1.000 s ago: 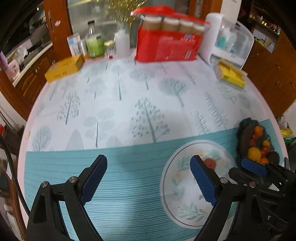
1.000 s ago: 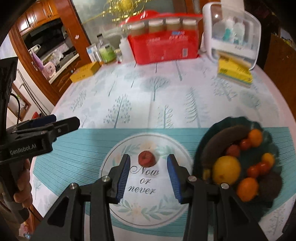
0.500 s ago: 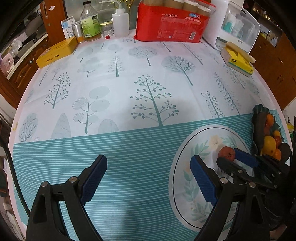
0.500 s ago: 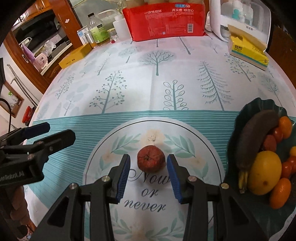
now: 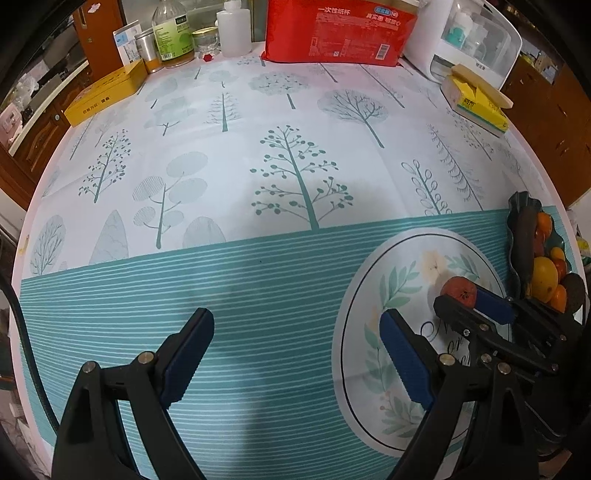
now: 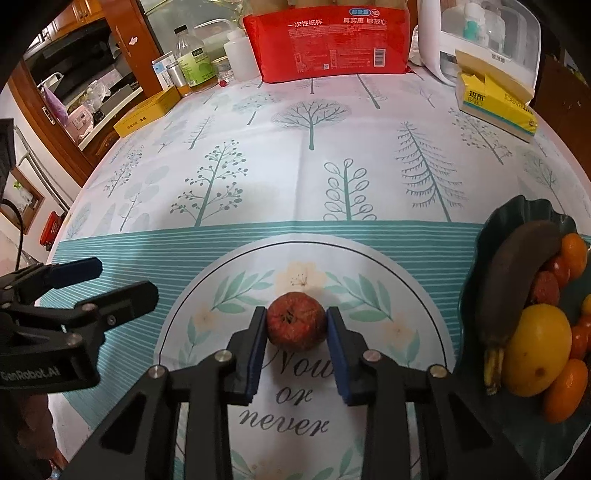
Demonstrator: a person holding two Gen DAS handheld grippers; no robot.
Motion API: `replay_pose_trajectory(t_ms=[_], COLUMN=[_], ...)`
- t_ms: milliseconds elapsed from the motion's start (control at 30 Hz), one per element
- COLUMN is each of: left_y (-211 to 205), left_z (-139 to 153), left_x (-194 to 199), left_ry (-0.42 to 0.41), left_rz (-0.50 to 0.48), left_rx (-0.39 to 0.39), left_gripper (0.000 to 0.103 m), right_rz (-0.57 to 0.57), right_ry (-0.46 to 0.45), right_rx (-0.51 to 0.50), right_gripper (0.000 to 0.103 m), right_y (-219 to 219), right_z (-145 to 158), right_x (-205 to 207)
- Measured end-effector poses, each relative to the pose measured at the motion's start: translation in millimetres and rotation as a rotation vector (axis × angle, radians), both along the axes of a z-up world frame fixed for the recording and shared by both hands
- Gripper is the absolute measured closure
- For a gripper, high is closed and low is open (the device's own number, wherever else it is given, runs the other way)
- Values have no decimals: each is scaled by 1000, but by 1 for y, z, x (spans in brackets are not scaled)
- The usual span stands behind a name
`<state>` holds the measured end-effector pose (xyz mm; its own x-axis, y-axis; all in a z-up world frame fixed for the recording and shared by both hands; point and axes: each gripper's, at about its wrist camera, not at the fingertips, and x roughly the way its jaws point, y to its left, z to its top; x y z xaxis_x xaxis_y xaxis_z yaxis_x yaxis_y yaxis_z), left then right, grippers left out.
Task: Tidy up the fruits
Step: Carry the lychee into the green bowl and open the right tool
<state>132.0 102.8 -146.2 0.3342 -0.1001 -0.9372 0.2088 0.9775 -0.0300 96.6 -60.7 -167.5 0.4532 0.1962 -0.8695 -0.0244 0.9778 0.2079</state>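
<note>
A wrinkled red fruit (image 6: 297, 321) lies on the white round floral patch (image 6: 369, 266) of the tablecloth. My right gripper (image 6: 296, 314) has the fruit between its blue pads; the jaws are closing and both pads touch its sides. The left wrist view shows the same fruit (image 5: 458, 291) at the right gripper's tips (image 5: 461, 301). My left gripper (image 5: 295, 319) hangs open over the striped teal cloth, left of the patch, with nothing in it. At the right, a dark green dish (image 6: 517, 210) holds a blackened banana (image 6: 517, 266), a yellow citrus (image 6: 535, 347), oranges and small red fruits.
Along the far edge of the table stand a red pack of paper cups (image 6: 328, 40), bottles (image 6: 194, 62), a yellow box (image 6: 147, 112), a tissue box (image 6: 495, 107) and a white appliance (image 6: 480, 33). A hand (image 6: 26, 435) holds the left gripper.
Both grippers have sunk closer to the table. The right jaws, first wide on either side of the red fruit, have closed onto it. The left jaws stay wide.
</note>
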Motion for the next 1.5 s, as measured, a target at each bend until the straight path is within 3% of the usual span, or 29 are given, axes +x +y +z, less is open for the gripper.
replay_pose_trajectory(t_ms=[533,967,1233,1500], left_y=[-50,-159,-207,-229], left_z=[28,65,76,70], left_x=[-43,-72,-73,-56], left_ry=[-9,-58,-85,-80], left_rz=[-87,-143,-104,-40], left_rx=[-13,-64,-101,-138], left_gripper=[13,13,12,9], right_rz=[-43,-87,-67,-28], right_ry=[-30,-65,-117,-112], right_rx=[32,9,-11,-30], right_gripper=[71,71,71,71], right_y=[-30,-132,-186,-218], right_z=[39,79,101,90], right_x=[-58,-94,-91,-68])
